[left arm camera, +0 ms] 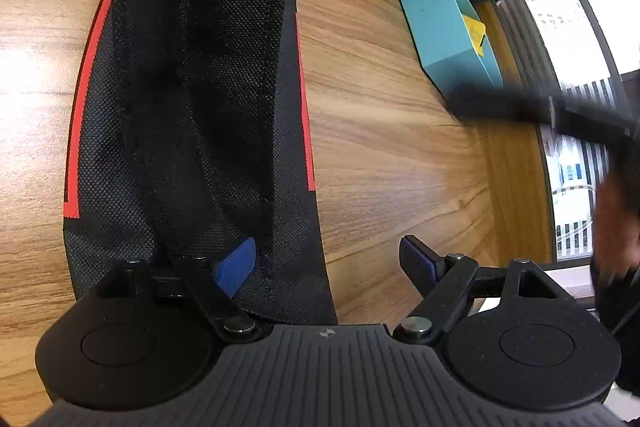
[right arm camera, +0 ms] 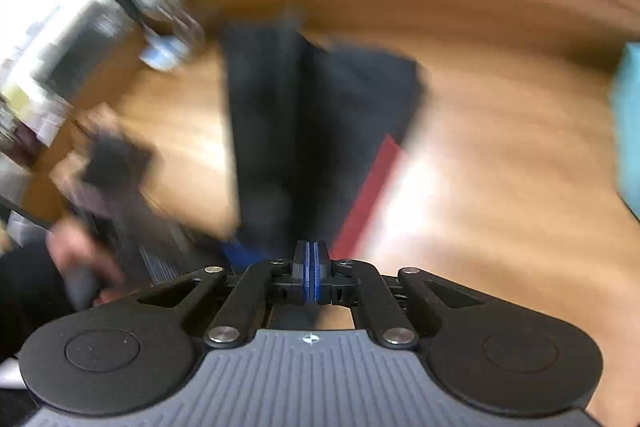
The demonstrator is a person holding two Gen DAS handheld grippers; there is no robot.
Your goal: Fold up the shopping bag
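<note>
Right now the shopping bag (left arm camera: 192, 87) lies long and flat on the counter (left arm camera: 400, 147), black with red stripes. Our left gripper (left arm camera: 328, 263) sits at its near end, jaws wide, one pad over the fabric and one over bare wood. Our right gripper (right arm camera: 312, 267) has its jaws pressed together on nothing. We could pinch only the top layer, or drag the bag towards the teal box (left arm camera: 448, 31) and undo the fold.
</note>
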